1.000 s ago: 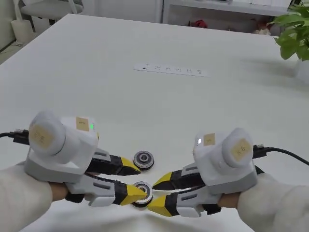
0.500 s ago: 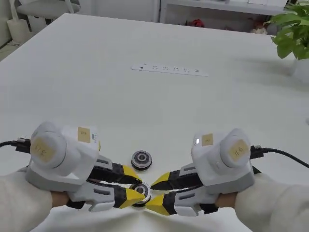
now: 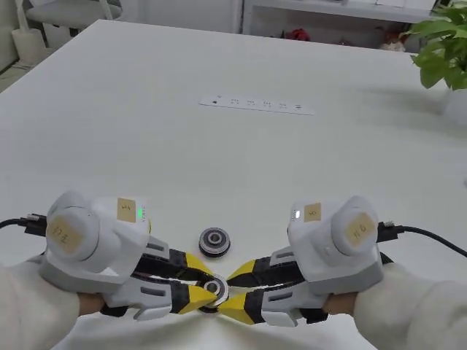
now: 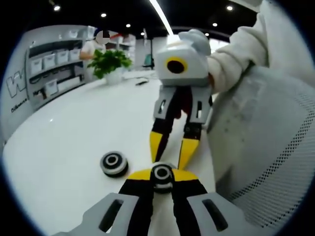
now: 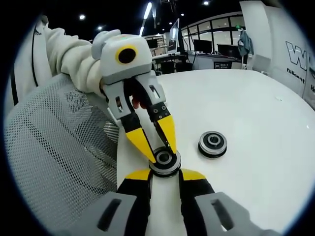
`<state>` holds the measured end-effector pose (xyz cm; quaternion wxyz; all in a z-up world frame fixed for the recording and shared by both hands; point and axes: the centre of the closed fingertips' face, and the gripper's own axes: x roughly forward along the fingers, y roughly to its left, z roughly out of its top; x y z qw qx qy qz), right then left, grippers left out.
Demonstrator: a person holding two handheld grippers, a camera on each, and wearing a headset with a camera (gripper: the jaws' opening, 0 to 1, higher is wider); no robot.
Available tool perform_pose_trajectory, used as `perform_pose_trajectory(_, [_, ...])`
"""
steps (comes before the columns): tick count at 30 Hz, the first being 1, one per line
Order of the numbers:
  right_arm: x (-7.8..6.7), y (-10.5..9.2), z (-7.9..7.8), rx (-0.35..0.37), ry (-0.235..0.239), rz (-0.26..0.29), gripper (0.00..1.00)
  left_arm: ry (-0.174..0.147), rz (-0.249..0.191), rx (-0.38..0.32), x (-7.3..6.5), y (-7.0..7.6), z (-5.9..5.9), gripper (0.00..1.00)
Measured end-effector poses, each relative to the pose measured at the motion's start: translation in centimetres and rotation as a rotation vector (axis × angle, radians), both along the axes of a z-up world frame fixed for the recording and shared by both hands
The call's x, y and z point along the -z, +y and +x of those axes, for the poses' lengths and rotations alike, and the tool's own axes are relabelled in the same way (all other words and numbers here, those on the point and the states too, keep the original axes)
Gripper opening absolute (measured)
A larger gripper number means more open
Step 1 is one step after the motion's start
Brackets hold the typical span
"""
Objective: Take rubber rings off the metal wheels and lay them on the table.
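working at the near edge of a white table (image 3: 131, 124), with both grippers meeting nose to nose over one small metal wheel. clamping the near wheel (image 3: 213, 287) with the left gripper (image 3: 195, 281), yellow fingertips pressing on opposite sides of it. in the left gripper view, holding that wheel (image 4: 162, 174) flat between the two yellow tips, silver hub facing up, with the right gripper (image 4: 171, 151) pointing down onto its far edge. gripping the same wheel with the right gripper (image 3: 236, 289) from the opposite side, jaws narrowed to the wheel's width, tips touching its rim. in the right gripper view, sitting between and just beyond those tips, the near wheel (image 5: 165, 162), with the left gripper's (image 5: 158, 143) yellow tips touching its top. resting on the table or hovering just above it: cannot tell which from these views. carrying its dark rubber ring (image 5: 165, 172) around the outside, on the wheel and not on the table. lying flat on the table just beyond the fingertips, apart from both grippers, a second wheel (image 3: 215, 240) with a dark ring around a silver hub. stretching across the far middle of the table, a white power strip (image 3: 257, 106); standing at the far right, a green potted plant (image 3: 441, 44). showing behind the grippers, pale sleeves (image 3: 408, 310) and a grey mesh chair (image 4: 266, 147).
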<state>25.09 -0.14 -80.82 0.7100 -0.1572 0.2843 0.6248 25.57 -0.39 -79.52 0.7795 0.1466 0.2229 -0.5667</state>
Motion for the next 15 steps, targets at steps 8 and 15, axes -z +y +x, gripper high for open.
perform_pose_trajectory(8, [0.07, -0.04, -0.04, -0.016, -0.028, -0.01, 0.16, -0.001, 0.001, -0.005, -0.01, -0.08, 0.08, 0.14])
perform_pose_trajectory(15, [0.32, -0.35, 0.05, -0.02, -0.035, -0.034, 0.1, 0.004, -0.009, -0.013, -0.04, -0.08, 0.1, 0.14])
